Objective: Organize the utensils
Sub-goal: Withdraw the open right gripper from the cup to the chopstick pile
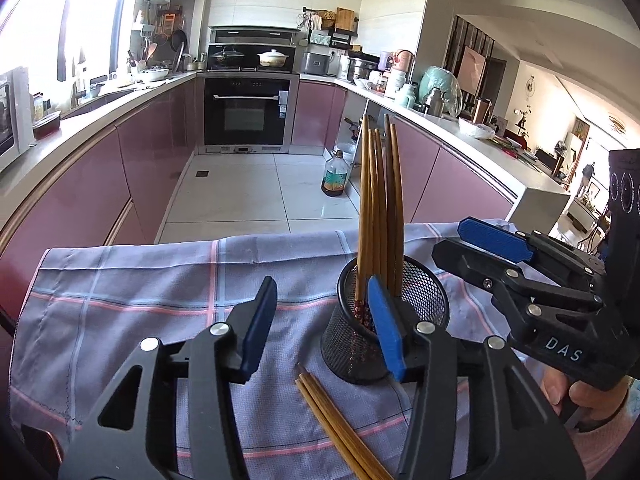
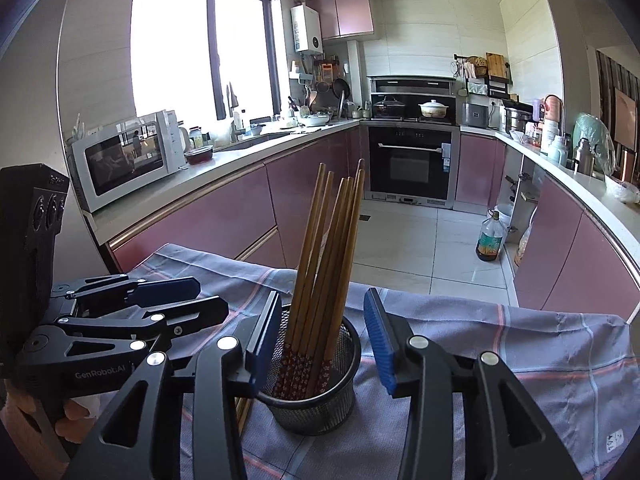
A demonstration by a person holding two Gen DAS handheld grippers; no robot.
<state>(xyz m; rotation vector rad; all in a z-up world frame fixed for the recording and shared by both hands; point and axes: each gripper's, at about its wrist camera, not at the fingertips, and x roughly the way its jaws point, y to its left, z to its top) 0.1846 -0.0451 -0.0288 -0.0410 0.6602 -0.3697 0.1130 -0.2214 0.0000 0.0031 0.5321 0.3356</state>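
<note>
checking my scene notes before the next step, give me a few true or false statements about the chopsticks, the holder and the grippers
1. Several chopsticks stand in the black mesh holder. True.
2. No chopsticks remain on the cloth. False: loose chopsticks lie on the checked cloth beside the holder.
3. The left gripper is shut on a chopstick. False: it is open, with nothing between its fingers.
4. The right gripper is open, with the holder seen between its fingers. True.
5. The holder lies tipped on its side. False: it stands upright.
</note>
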